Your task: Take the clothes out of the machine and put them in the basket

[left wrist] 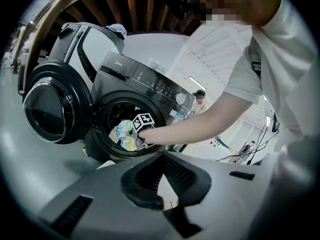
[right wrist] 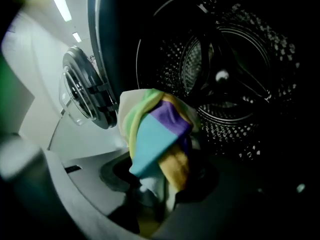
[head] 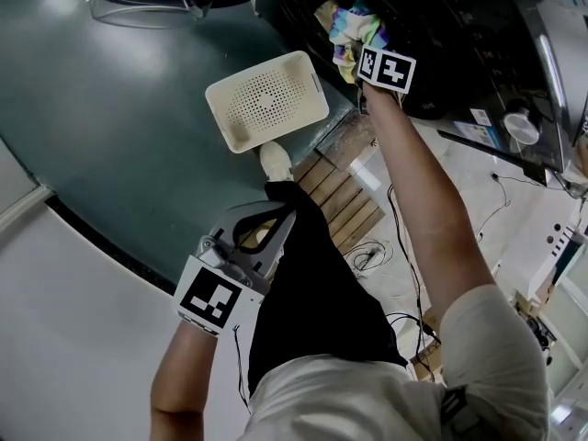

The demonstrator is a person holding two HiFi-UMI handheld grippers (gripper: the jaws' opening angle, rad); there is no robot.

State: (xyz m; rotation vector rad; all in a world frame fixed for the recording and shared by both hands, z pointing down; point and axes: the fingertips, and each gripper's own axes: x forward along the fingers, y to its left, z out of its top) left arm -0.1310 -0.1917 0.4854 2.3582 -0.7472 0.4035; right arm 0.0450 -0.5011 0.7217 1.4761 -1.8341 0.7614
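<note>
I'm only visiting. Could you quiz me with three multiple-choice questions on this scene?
1. Where is the basket? A on a shelf; B on the floor by the machine; C in the drum.
2. What colour is the basket? A cream; B red; C black.
3. What is the right claw doing? A open, empty; B gripping the basket; C shut on a multicoloured cloth.
Answers: B, the head view shows it on the floor; A, its perforated plastic is cream; C, the cloth bunches between its jaws.
</note>
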